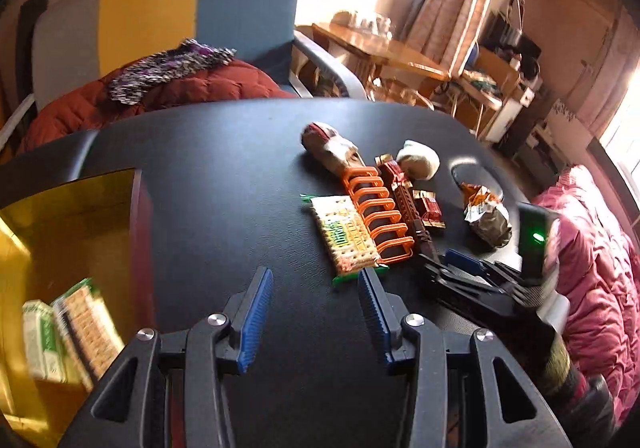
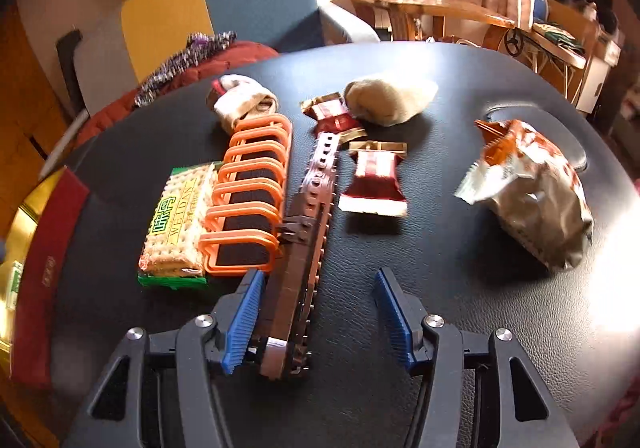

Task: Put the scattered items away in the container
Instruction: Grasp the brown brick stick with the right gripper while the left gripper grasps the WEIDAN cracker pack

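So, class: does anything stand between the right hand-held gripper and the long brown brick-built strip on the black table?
Nothing visible does. The right hand-held gripper is open, and the long brown brick-built strip already lies between its blue fingers.

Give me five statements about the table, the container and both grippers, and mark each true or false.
1. The right gripper is open around the near end of the brown toy gun. True.
2. The left gripper holds the cracker pack. False: it is open and empty.
3. The orange rack lies between the cracker pack and the brown toy gun. True.
4. The red-and-gold container is empty. False: cracker packs already lie inside.
5. The crumpled snack bag touches the brown toy gun. False: it lies apart, to the right.
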